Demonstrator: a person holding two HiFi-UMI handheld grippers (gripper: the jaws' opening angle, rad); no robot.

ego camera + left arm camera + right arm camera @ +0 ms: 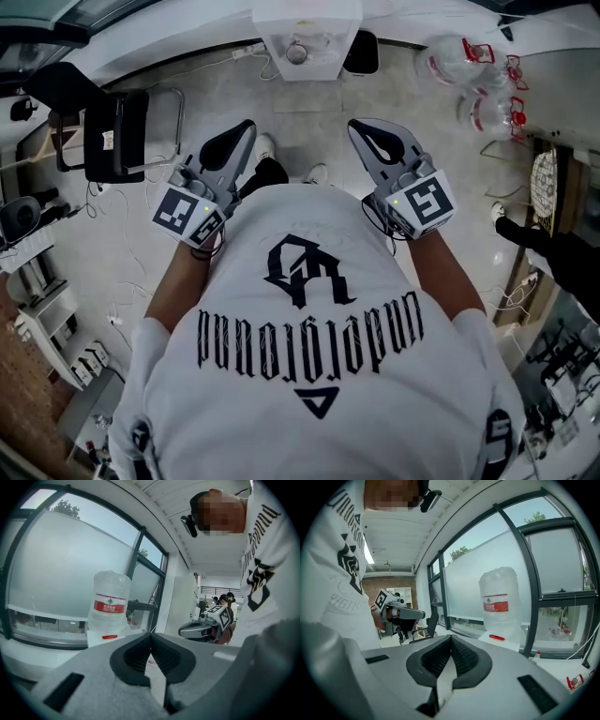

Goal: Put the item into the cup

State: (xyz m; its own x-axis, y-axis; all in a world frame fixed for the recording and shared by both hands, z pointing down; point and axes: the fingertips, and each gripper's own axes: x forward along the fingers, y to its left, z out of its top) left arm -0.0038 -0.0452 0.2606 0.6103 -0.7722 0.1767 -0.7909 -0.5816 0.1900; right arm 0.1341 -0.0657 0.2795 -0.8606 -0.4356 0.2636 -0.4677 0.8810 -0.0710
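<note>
A black chair (112, 136) is standing at ten o'clock as a person in a white T-shirt (309, 394) is holding two tools at chest height. The left gripper (246, 129), at eleven, is pressing its jaws together on nothing. It is facing a water dispenser (305, 37) at twelve. The right gripper (357, 127), at one, is likewise closed and empty. No item or cup is showing, so the task is seemingly not yet beginning.
</note>
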